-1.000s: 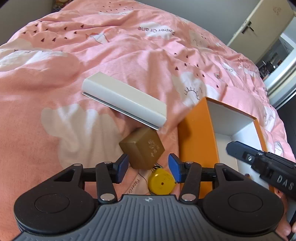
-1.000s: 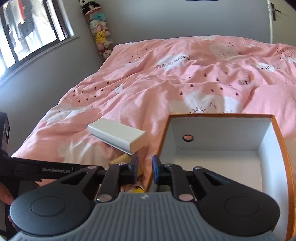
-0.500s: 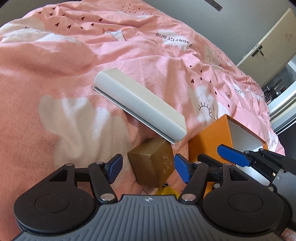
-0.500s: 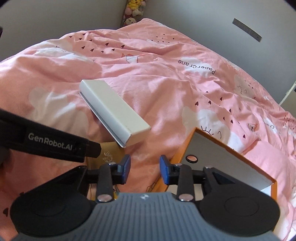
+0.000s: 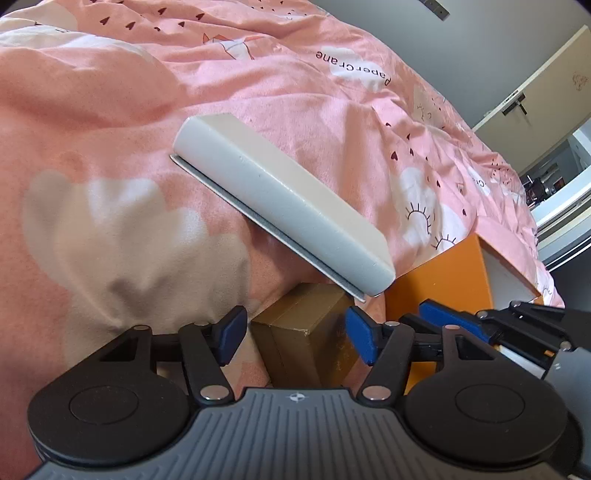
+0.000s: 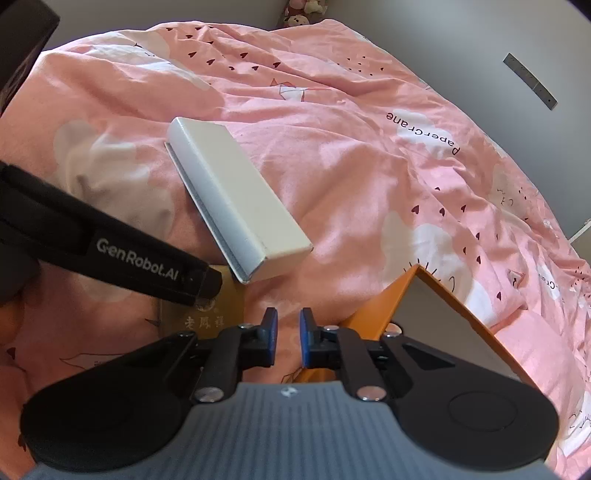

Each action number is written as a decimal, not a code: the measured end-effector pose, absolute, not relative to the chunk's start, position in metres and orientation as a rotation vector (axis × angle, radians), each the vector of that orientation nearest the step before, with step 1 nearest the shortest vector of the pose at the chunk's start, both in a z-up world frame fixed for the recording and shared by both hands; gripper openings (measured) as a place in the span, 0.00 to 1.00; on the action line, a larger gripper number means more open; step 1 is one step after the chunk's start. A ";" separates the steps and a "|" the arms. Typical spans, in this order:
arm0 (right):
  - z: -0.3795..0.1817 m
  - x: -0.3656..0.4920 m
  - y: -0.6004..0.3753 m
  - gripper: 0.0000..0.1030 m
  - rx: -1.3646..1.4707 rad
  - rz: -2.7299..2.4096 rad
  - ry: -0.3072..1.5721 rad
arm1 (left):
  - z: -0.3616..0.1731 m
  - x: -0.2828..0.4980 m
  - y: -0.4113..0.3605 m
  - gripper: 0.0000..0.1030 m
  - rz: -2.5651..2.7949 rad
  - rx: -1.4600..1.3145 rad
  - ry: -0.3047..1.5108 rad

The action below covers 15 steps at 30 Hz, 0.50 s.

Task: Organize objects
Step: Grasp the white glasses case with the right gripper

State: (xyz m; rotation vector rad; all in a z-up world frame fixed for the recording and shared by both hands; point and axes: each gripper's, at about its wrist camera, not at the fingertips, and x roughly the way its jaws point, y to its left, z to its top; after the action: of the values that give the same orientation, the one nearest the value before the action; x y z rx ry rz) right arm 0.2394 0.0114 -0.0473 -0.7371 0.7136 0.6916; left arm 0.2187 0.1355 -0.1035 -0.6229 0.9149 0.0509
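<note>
Overhanging gold box (image 5: 306,332): white box (image 5: 280,206); orange box (image 5: 443,273) beside.

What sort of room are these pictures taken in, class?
Most likely a bedroom: a bed with a pink duvet printed with clouds, stuffed toys by the wall, and a wardrobe door.

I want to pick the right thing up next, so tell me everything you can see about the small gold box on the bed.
The small gold box is a squarish carton of matte olive-gold card, closed, with faint Chinese characters and a round emblem printed on one face. It sits on the pink duvet, beside the orange box. The long white box overhangs its far corner. The open left gripper straddles it, pads not visibly touching.
</note>
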 end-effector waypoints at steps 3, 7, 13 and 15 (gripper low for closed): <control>-0.049 0.242 0.013 0.11 -0.747 0.694 0.708 | -0.109 0.222 0.134 0.71 0.051 -0.622 0.915; -0.051 0.245 0.015 0.11 -0.761 0.705 0.706 | -0.115 0.225 0.130 0.76 0.024 -0.582 0.918; -0.054 0.241 0.017 0.12 -0.803 0.729 0.689 | -0.114 0.222 0.131 0.78 0.001 -0.597 0.947; -0.053 0.240 0.016 0.12 -0.802 0.731 0.693 | -0.113 0.218 0.133 0.76 0.014 -0.628 0.964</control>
State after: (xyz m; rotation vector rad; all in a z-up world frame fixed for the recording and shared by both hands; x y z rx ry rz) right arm 0.2404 0.0157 -0.0534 -0.8018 0.6931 0.7305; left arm 0.2176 0.1326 -0.1130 -0.6277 0.9641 0.0141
